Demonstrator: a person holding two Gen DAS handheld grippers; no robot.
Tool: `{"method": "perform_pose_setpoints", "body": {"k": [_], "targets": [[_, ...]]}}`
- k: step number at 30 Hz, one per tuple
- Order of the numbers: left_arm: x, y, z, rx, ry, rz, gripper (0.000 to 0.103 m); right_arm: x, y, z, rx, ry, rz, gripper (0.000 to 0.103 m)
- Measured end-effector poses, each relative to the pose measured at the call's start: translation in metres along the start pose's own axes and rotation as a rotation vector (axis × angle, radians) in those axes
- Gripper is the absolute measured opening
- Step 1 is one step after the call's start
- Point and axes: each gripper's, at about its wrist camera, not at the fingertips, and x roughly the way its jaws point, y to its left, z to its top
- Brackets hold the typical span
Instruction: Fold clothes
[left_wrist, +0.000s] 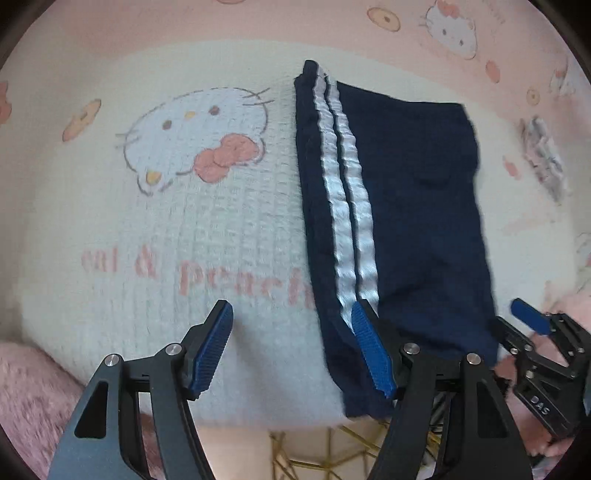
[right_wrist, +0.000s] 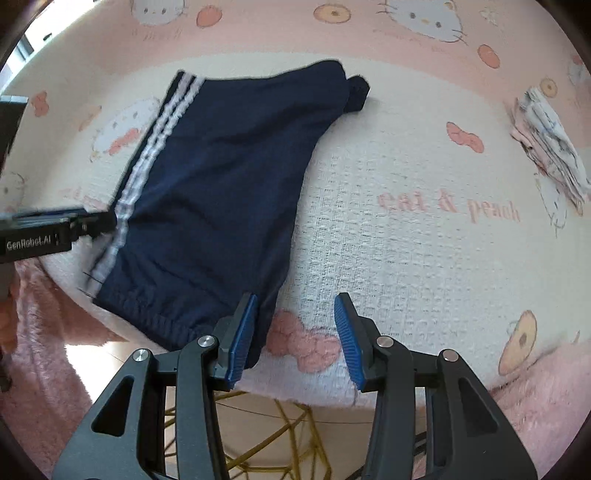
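Observation:
Navy shorts (left_wrist: 413, 206) with two white side stripes lie flat on a cream blanket (left_wrist: 207, 221) printed with cartoon cats. My left gripper (left_wrist: 291, 347) is open just above the near striped edge. Its right finger (left_wrist: 369, 350) is over the stripes and its left finger is over bare blanket. In the right wrist view the shorts (right_wrist: 221, 184) lie at the left. My right gripper (right_wrist: 295, 339) is open at the shorts' near right corner, by the elastic waistband, with only blanket between its pads. Each gripper shows in the other's view: the right gripper (left_wrist: 535, 332) and the left gripper (right_wrist: 55, 229).
A small stack of folded pale clothes (right_wrist: 550, 147) sits at the far right of the blanket. Fluffy pink fabric (right_wrist: 48, 332) hangs at the near edges. Below the near edge a gold wire frame (right_wrist: 280, 424) shows over a pale floor.

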Motion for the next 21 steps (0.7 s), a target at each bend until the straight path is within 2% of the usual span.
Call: {"method": "perform_pose_setpoints", "body": {"k": [4, 6, 7, 9, 10, 15, 19, 21], "targets": [[0.001, -0.028, -0.010, -0.030, 0.014, -0.116, 0.069, -0.003, 0.002, -0.006, 0.019, 0.015, 0.070, 0.043], [0.008, -0.014, -0.016, -0.045, 0.037, -0.129, 0.069, 0.000, 0.004, -0.010, 0.013, 0.045, 0.078, 0.043], [0.014, -0.017, -0.023, -0.046, 0.044, -0.110, 0.069, 0.004, 0.006, -0.012, 0.007, 0.066, 0.068, 0.043], [0.032, -0.002, -0.005, -0.049, 0.050, -0.079, 0.069, 0.009, 0.007, -0.016, -0.001, 0.093, 0.070, 0.043], [0.032, 0.000, -0.007, -0.058, 0.051, -0.083, 0.068, 0.009, 0.005, -0.017, 0.006, 0.099, 0.082, 0.043], [0.032, 0.016, -0.016, -0.098, 0.076, -0.150, 0.058, 0.010, -0.001, -0.021, -0.006, 0.113, 0.121, 0.043], [0.014, 0.004, 0.010, -0.136, 0.078, -0.249, 0.058, 0.014, 0.003, -0.020, -0.004, 0.112, 0.173, 0.043], [0.004, 0.019, -0.003, -0.147, 0.092, -0.268, 0.058, 0.019, 0.007, -0.020, -0.012, 0.116, 0.188, 0.043]]}}
